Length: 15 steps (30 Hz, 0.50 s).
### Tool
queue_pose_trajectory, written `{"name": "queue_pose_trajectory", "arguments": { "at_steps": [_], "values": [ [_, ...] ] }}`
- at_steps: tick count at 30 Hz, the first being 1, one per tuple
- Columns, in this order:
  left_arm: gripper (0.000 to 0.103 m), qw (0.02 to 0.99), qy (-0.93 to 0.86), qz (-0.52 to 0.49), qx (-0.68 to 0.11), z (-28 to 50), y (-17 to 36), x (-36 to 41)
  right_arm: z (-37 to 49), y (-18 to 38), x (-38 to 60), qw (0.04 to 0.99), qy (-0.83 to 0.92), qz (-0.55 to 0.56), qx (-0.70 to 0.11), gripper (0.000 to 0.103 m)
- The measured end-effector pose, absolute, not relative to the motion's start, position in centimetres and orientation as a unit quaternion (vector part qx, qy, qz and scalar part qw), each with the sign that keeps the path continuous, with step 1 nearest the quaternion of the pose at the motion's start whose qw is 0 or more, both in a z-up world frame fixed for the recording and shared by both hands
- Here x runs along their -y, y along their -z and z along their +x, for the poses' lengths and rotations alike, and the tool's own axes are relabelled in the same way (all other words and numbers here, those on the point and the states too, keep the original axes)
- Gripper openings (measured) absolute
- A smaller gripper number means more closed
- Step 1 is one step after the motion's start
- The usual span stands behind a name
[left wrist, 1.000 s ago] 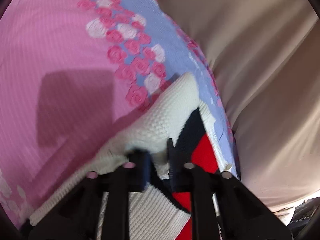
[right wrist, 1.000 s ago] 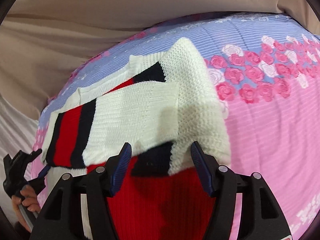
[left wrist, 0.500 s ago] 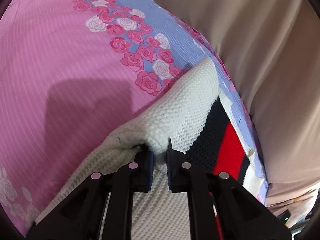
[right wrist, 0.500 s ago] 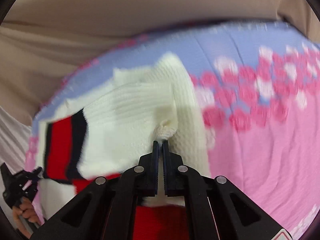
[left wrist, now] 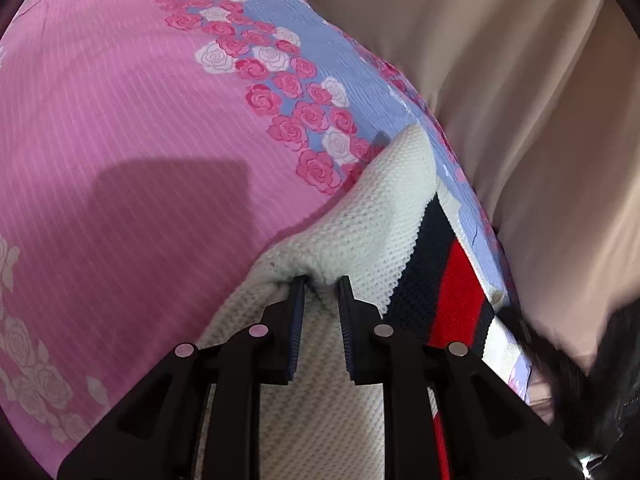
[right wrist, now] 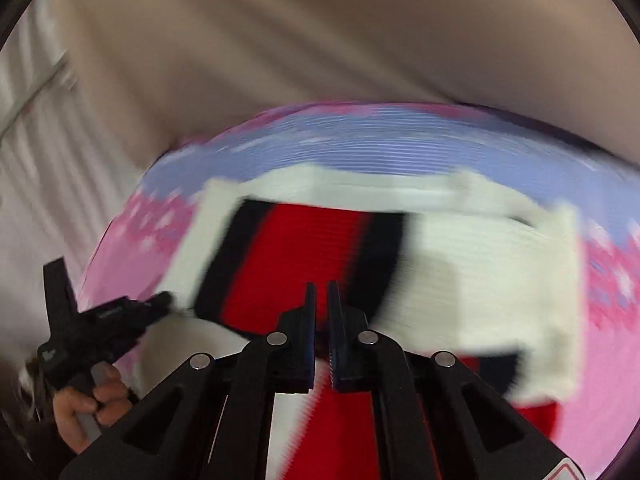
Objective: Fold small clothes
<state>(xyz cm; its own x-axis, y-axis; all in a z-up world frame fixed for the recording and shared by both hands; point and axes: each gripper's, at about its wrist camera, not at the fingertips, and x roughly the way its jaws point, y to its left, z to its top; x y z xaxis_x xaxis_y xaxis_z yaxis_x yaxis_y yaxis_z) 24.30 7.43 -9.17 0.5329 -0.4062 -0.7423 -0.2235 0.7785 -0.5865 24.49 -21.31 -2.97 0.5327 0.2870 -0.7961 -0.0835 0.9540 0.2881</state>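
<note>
Right now my left gripper [left wrist: 321, 280] is opening its jaws, with a pinched fold of the white knit sweater [left wrist: 360, 232] between them; the pads are no longer pressing hard on it, though the fold is standing bunched at the tips. My right gripper [right wrist: 321, 288] is sitting with its jaws almost together and nothing between them, hovering over the red part of the sweater [right wrist: 304, 248]. That view is smeared with blur, so fine detail is lost.

The sweater, white with red and navy stripes, is lying folded on the bed near the edge where the sheet turns blue. Its white panel is lying doubled over the striped body.

The bed sheet [left wrist: 120, 128] is showing pink with fine stripes, a band of pink and white roses, then a blue border. Beyond that edge a beige cloth [left wrist: 520, 80] is hanging in folds. In the right wrist view, my left hand [right wrist: 86, 404] is gripping its black handle by the bed's near corner.
</note>
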Motion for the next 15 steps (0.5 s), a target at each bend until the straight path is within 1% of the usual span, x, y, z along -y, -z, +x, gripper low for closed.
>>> {"name": "queue_pose_trajectory", "arguments": {
  "at_steps": [4, 7, 11, 12, 13, 15],
  "values": [
    [0.018, 0.813, 0.074, -0.315, -0.485, 24.7, 9.3, -7.6, 31.8, 5.7, 14.2, 0.847, -0.141, 0.087, -0.506, 0.004],
    [0.018, 0.817, 0.085, -0.3, -0.484, 25.1, 9.4, -7.5, 35.7, 8.0, 10.8, 0.838, -0.122, 0.057, -0.528, 0.003],
    [0.018, 0.821, 0.09, -0.289, -0.484, 25.7, 9.4, -7.3, 39.1, 9.0, 8.4, 0.845, -0.093, 0.048, -0.524, 0.0],
    [0.018, 0.821, 0.088, -0.288, -0.485, 25.9, 9.4, -7.3, 40.0, 9.4, 7.9, 0.847, -0.085, 0.046, -0.523, 0.0],
    [0.018, 0.821, 0.085, -0.289, -0.485, 26.0, 9.4, -7.3, 40.5, 9.3, 7.3, 0.848, -0.08, 0.036, -0.522, 0.005],
    [0.018, 0.821, 0.08, -0.285, -0.488, 26.3, 9.3, -7.0, 40.8, 9.4, 5.9, 0.853, -0.072, -0.003, -0.517, 0.007]
  ]
}}
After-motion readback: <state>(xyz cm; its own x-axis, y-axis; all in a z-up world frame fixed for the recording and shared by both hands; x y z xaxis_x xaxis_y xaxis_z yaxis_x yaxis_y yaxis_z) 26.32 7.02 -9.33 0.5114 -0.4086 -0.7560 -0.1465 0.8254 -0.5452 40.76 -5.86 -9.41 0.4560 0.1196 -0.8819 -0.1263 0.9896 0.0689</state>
